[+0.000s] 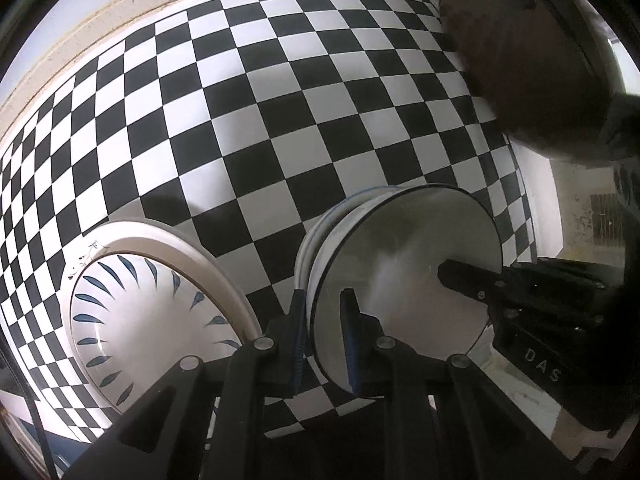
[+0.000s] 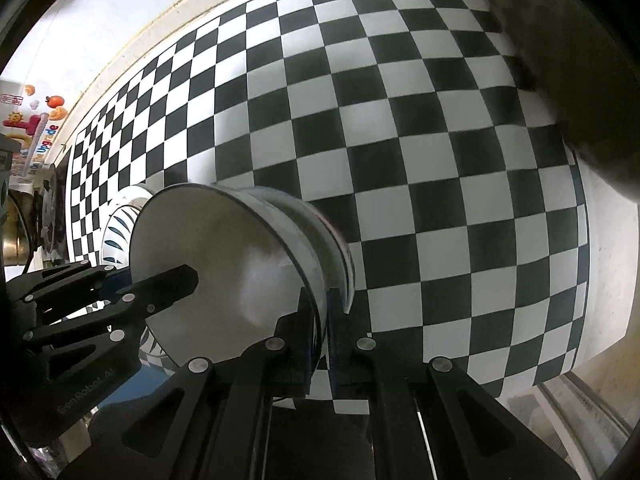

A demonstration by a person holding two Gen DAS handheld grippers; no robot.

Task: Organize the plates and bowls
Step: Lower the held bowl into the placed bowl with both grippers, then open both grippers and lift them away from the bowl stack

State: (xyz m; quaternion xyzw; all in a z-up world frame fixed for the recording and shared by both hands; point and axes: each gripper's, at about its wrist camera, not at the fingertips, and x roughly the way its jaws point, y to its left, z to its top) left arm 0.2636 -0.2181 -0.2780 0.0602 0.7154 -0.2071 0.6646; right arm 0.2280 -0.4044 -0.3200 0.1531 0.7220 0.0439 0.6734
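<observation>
- Both grippers point steeply down over a table covered in a black-and-white checkered cloth (image 1: 248, 92).
- Left gripper (image 1: 325, 320): jaws closed on the near rim of a white bowl (image 1: 404, 280) with a thin dark edge. One blue-padded finger sits outside the wall, the other inside.
- Right gripper (image 2: 320, 320): likewise clamped on the same bowl's rim at the opposite side, one finger inside, one outside. In the left wrist view it shows as a black finger (image 1: 468, 280) lying across the bowl's inside from the right.
- The white bowl is thus held between the two tools, one on each side of its rim. It appears to sit nested on other white dishes (image 1: 316, 236), whose rims show in layers beneath it; how many I cannot tell.
- Whether the stack rests on the cloth or hangs just above it I cannot tell.
- Just to the left of the bowl lies a white plate (image 1: 160, 312) with blue leaf-shaped strokes ringing its well, flat on the cloth.
- A dark, blurred round shape (image 1: 528, 60) fills the upper right of the left wrist view; unidentifiable.
- Far left in the right wrist view: colourful stickers (image 2: 36, 120) on a pale wall.
</observation>
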